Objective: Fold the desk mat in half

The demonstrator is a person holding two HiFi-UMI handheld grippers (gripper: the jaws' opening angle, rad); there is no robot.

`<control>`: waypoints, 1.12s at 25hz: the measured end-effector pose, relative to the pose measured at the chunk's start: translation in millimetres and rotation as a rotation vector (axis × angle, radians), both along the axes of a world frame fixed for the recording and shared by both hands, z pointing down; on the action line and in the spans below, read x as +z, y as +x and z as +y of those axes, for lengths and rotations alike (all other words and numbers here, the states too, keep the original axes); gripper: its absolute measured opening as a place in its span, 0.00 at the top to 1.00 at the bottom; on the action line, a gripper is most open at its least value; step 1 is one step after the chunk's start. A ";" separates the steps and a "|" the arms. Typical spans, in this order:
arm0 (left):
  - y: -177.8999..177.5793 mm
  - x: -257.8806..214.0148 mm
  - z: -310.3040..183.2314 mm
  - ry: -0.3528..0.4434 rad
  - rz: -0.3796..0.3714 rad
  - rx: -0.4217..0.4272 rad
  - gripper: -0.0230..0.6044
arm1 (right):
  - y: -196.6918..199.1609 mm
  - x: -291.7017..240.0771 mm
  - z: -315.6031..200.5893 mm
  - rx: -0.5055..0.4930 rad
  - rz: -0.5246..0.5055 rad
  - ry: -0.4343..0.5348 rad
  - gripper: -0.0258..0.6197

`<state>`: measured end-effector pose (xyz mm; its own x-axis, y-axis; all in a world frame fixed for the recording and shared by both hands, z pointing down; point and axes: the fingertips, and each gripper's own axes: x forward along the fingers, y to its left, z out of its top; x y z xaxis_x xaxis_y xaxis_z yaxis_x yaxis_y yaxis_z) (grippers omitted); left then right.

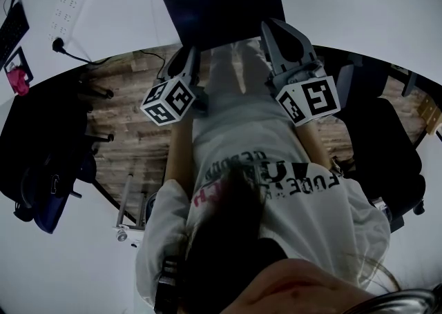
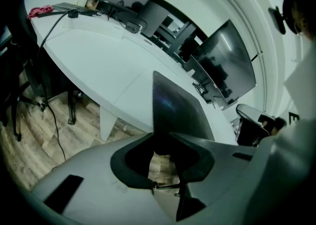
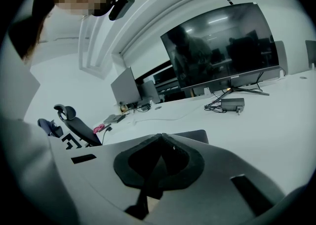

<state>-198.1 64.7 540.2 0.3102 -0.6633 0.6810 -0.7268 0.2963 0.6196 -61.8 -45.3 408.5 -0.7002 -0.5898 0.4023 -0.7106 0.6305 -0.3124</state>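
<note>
The dark desk mat [image 1: 221, 2] lies on the white desk [image 1: 124, 9], its near edge at the desk's rim. My left gripper [image 1: 191, 54] is at the mat's near left corner. In the left gripper view the jaws [image 2: 161, 137] stand a little apart with the mat's [image 2: 175, 108] corner between them, and I cannot see the pads pressing on it. My right gripper [image 1: 274, 27] is at the near right part of the edge. In the right gripper view its tips [image 3: 160, 136] meet, shut on the mat's [image 3: 192, 135] edge.
A white power strip [image 1: 69, 1] and a keyboard [image 1: 12, 30] lie at the desk's far left. Black office chairs stand at left [image 1: 41, 140] and right [image 1: 387, 147] over the wood floor. A large monitor [image 3: 222, 51] and a power adapter [image 3: 232, 104] sit beyond the mat.
</note>
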 end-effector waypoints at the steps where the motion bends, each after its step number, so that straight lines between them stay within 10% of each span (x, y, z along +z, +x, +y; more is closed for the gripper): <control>1: -0.7 -0.8 0.0 0.003 -0.003 0.003 0.82 | 0.4 0.2 -0.5 0.005 0.001 -0.001 0.96; 28: 24.7 -49.0 -29.6 0.203 -0.040 0.279 0.92 | 8.0 2.5 2.1 0.106 -0.006 -0.021 0.96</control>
